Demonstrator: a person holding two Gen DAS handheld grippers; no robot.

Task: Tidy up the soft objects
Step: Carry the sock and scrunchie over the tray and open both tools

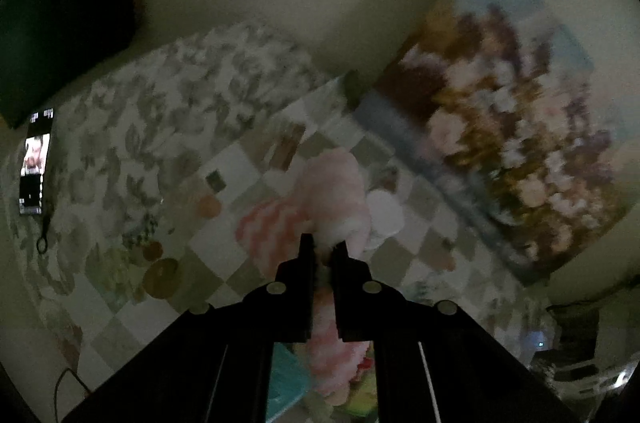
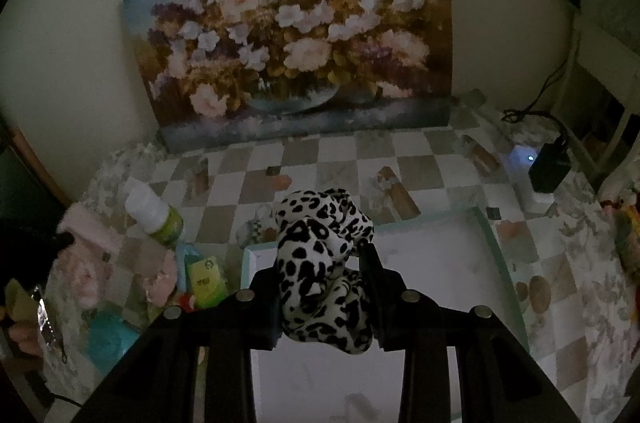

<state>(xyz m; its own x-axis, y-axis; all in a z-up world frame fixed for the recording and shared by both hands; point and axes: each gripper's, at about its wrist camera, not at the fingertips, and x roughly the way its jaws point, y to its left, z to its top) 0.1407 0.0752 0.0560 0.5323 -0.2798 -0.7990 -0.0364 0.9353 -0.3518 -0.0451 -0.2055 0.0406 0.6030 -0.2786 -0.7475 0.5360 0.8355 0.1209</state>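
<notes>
— What has your left tool got?

— It's clamped on a pink fluffy thing; the two black fingers are almost together, with the fluff bunched at their tips and more pink hanging down between them. That view is blurred, so I can't say just what the thing is. Right behind it, past the tips, sits a white cap. Under it all is my desk with its checked cloth.

— And the right one?

— My right tool is pinched on a black-and-white spotted soft toy — it fills the gap between the fingers and bulges above and below them. Directly beneath and ahead of it lies a white tray with a pale green rim. Off to the tool's left there's a bottle with a white cap, lying tilted, and a green packet beside more pink soft things.

— Farther out?

— A flower painting leans against the wall at the far edge of the desk, and a small black box stands to the right.
</notes>
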